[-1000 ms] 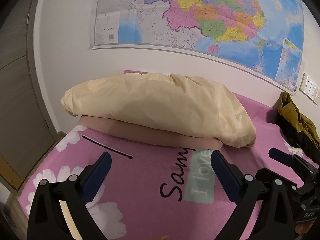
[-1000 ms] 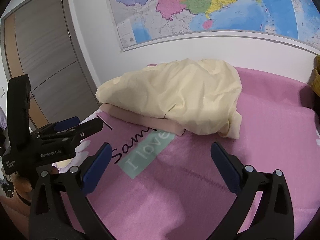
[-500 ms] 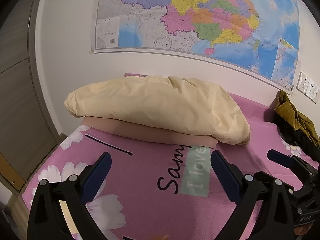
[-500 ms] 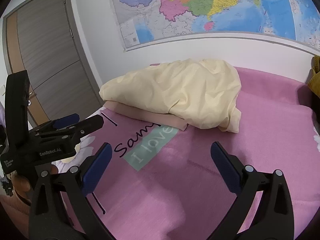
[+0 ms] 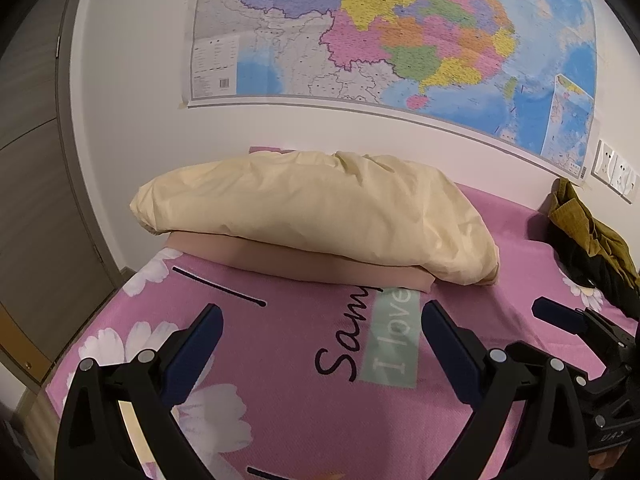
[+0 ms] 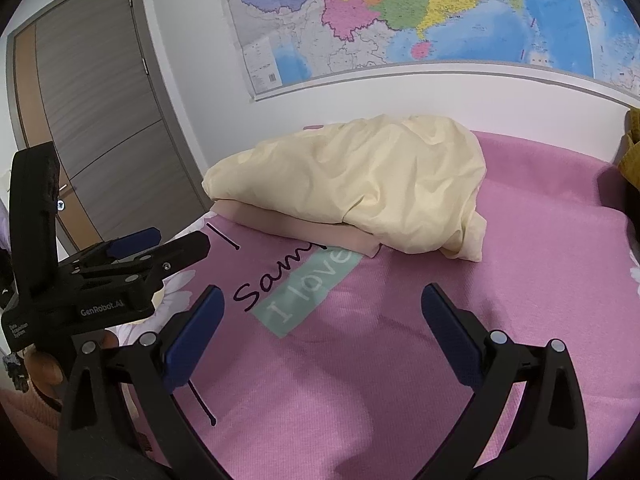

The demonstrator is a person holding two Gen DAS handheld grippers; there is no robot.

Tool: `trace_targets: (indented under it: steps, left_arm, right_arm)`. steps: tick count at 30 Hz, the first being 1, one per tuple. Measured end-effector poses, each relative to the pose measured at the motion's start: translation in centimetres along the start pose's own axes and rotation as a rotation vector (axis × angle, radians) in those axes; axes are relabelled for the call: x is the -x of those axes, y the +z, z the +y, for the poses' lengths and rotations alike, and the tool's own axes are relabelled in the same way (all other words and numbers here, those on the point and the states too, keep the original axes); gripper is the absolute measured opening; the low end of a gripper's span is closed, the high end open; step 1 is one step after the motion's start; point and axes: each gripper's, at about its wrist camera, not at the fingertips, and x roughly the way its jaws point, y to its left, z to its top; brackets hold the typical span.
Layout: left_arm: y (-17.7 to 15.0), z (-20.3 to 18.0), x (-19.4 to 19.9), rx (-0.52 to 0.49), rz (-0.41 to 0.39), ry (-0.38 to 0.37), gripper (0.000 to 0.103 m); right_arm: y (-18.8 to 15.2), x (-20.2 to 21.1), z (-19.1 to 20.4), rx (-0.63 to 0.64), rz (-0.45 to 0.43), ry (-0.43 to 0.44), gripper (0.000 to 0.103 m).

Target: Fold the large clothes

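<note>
Cream garment [image 5: 312,216] bundled atop a folded tan cloth [image 5: 304,266] at the far end of my pink bedsheet [image 6: 420,360], my left gripper [image 5: 320,340] spread wide and empty, my right gripper [image 6: 320,320] likewise, olive clothing [image 5: 580,224] heaped off right

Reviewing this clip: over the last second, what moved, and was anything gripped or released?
Both cameras pull back and tilt slightly up: the cream pillow looks smaller and more of the pink bedspread shows in front. Nothing was gripped or released. The left gripper and right gripper stay open and empty; the pillow, the beige folded cloth under it and the olive garment lie unchanged.
</note>
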Motion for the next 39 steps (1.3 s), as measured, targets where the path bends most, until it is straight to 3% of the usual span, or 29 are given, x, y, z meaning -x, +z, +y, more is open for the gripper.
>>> trace_targets:
  steps: [39]
  left_arm:
    - [0.22,-0.25,0.44,0.003,-0.012,0.000,0.096]
  right_arm:
    - [0.14,0.22,0.06,-0.010,-0.014,-0.002,0.097]
